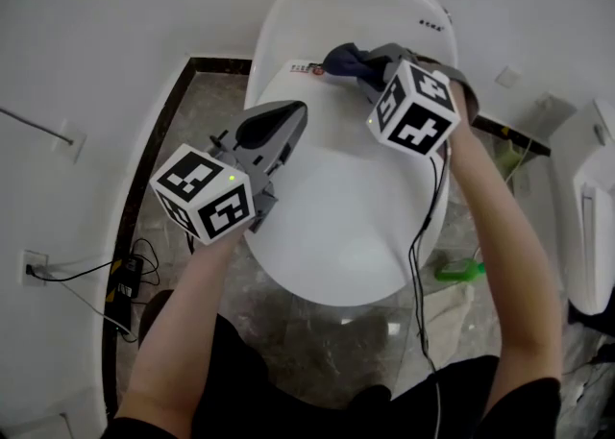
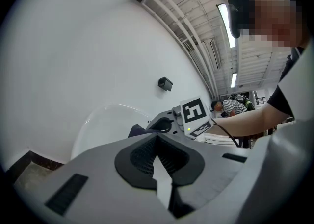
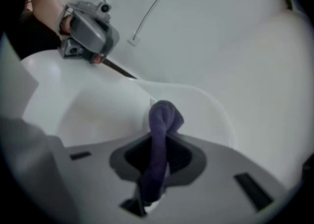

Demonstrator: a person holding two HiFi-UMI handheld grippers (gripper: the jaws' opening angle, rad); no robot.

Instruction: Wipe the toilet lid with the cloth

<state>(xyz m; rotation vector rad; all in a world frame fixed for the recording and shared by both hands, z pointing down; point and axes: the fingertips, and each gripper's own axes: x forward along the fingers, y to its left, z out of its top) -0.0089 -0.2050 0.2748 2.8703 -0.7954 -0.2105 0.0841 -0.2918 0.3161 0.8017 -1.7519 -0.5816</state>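
Note:
The white toilet lid (image 1: pixel 356 197) lies closed below me. My right gripper (image 1: pixel 359 70) is at the lid's far end, shut on a dark purple cloth (image 1: pixel 342 58) that bunches past its tips against the lid. In the right gripper view the cloth (image 3: pixel 162 120) runs between the pads and curls over the lid (image 3: pixel 98 110). My left gripper (image 1: pixel 286 118) hovers over the lid's left side, jaws together with nothing in them; in its own view the left gripper (image 2: pixel 158 163) points toward the lid (image 2: pixel 105 120) and the right gripper's marker cube (image 2: pixel 195 112).
A small printed label (image 1: pixel 306 68) sits on the lid by the cloth. A power strip with cables (image 1: pixel 125 279) lies on the marble floor at left, a green object (image 1: pixel 459 269) at right. A white fixture (image 1: pixel 591 226) stands far right. Walls close in behind the toilet.

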